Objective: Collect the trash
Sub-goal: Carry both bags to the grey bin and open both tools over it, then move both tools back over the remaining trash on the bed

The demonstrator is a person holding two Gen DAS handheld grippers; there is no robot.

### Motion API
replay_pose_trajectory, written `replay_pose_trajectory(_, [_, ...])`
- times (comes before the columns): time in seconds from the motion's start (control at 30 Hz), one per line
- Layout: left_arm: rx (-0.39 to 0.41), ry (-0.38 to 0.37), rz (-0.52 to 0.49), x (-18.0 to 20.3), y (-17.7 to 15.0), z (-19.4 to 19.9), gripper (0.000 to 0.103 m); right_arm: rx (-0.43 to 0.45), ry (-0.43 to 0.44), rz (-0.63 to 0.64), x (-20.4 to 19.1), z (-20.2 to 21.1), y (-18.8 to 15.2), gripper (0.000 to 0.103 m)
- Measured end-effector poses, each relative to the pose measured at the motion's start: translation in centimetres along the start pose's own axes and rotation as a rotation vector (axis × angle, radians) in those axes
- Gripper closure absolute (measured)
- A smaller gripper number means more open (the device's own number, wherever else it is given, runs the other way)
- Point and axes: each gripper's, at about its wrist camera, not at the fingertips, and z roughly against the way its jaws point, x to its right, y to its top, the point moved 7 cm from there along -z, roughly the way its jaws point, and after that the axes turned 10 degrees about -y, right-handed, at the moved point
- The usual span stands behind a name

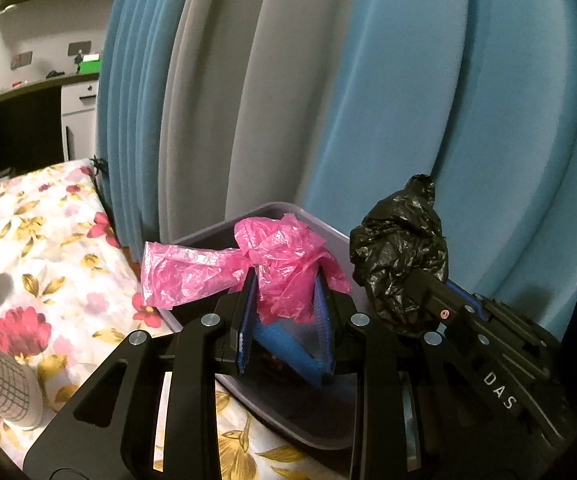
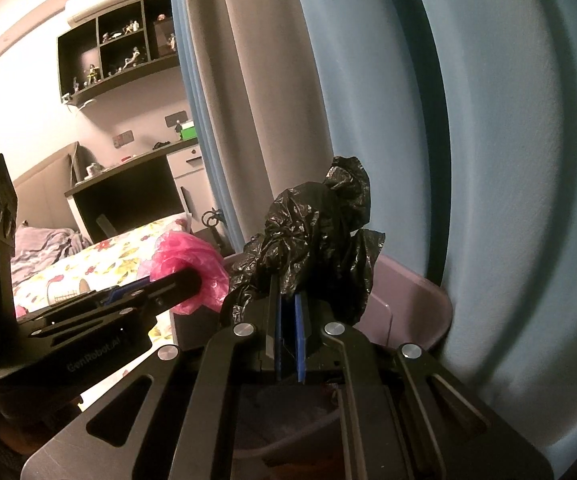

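The left gripper [image 1: 284, 284] pinches a crumpled pink bag [image 1: 272, 264] between its blue pads; the bag bulges up out of the fingertips and trails a loose flap off to the left. It hangs over the grey bin [image 1: 320, 412], whose open mouth lies directly under the fingers. The bin stands on a bed with a floral sheet [image 1: 60, 240], hard against blue and grey curtains [image 1: 328, 100].

Just to the right, the right gripper [image 2: 288, 308] has its pads almost together, nipping a crumpled black bag [image 2: 316, 236] at its lower edge; the wad stands up above the fingertips, over the bin's far rim [image 2: 416, 292]. The two bags are near each other but apart. Two checked paper cups [image 1: 4, 388] lie on the sheet to the left, well away from the bin.
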Motion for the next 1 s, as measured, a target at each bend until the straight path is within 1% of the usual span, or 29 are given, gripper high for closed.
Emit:
replay_pose_trajectory(0.03, [-0.003, -0.010, 0.006, 0.0, -0.1, -0.1, 0.077, -0.002, 0.001, 0.000, 0.0, 0.0, -0.1, 0.089])
replay_pose_trajectory(0.07, [-0.005, -0.014, 0.009, 0.0, -0.1, -0.2, 0.076, -0.001, 0.002, -0.001, 0.0, 0.0, -0.1, 0.087])
replay_pose_trajectory(0.13, [-0.012, -0.008, 0.012, -0.2, -0.3, -0.5, 0.076, 0.000, 0.001, 0.001, 0.1, -0.1, -0.1, 0.078])
replay_pose_trajectory(0.2, [-0.017, -0.017, 0.015, -0.2, -0.5, -0.7, 0.075, 0.000, -0.002, 0.000, 0.2, -0.1, -0.1, 0.072])
replay_pose_trajectory(0.3, [-0.021, -0.010, 0.017, -0.3, -0.6, -0.8, 0.069, 0.003, -0.013, -0.007, 0.5, 0.1, -0.2, 0.070])
replay_pose_trajectory(0.33, [-0.022, -0.001, 0.018, -0.5, -0.6, -0.8, 0.063, 0.005, -0.015, -0.014, 0.7, 0.3, -0.2, 0.069])
replay_pose_trajectory(0.37, [-0.020, 0.014, 0.019, -0.7, -0.7, -0.7, 0.052, 0.008, -0.017, -0.017, 0.8, 0.5, -0.2, 0.068])
replay_pose_trajectory(0.4, [-0.013, 0.021, 0.022, -0.8, -0.8, -0.5, 0.047, 0.011, -0.021, -0.019, 1.0, 0.6, -0.1, 0.065])
replay_pose_trajectory(0.47, [0.011, 0.032, 0.043, -1.2, -0.7, 0.2, 0.024, 0.020, -0.032, -0.022, 1.1, 0.9, 0.0, 0.061])
replay_pose_trajectory(0.53, [0.034, 0.044, 0.066, -1.6, -0.8, 1.0, 0.018, 0.026, -0.036, -0.025, 1.3, 1.2, 0.0, 0.054])
replay_pose_trajectory(0.57, [0.038, 0.045, 0.069, -1.6, -0.8, 1.4, 0.016, 0.032, -0.037, -0.027, 1.2, 1.5, 0.1, 0.052])
replay_pose_trajectory(0.63, [0.048, 0.064, 0.074, -1.8, -1.0, 2.2, 0.012, 0.047, -0.044, -0.025, 1.1, 1.9, 0.1, 0.042])
replay_pose_trajectory(0.67, [0.054, 0.081, 0.073, -2.0, -1.1, 2.7, 0.010, 0.055, -0.049, -0.022, 1.0, 2.3, 0.1, 0.039])
replay_pose_trajectory(0.73, [0.068, 0.118, 0.078, -2.3, -1.5, 4.1, 0.009, 0.067, -0.054, -0.017, 0.7, 2.8, 0.1, 0.028])
replay_pose_trajectory(0.83, [0.096, 0.157, 0.101, -2.8, -2.0, 6.3, 0.007, 0.096, -0.068, 0.000, -0.1, 3.9, 0.1, 0.018])
replay_pose_trajectory(0.9, [0.113, 0.183, 0.114, -3.0, -2.4, 7.9, 0.006, 0.111, -0.079, 0.008, -0.4, 4.4, 0.1, 0.015])
replay_pose_trajectory(1.0, [0.136, 0.220, 0.128, -3.3, -2.8, 10.0, 0.006, 0.102, -0.070, 0.015, -0.9, 4.7, -0.3, 0.014])
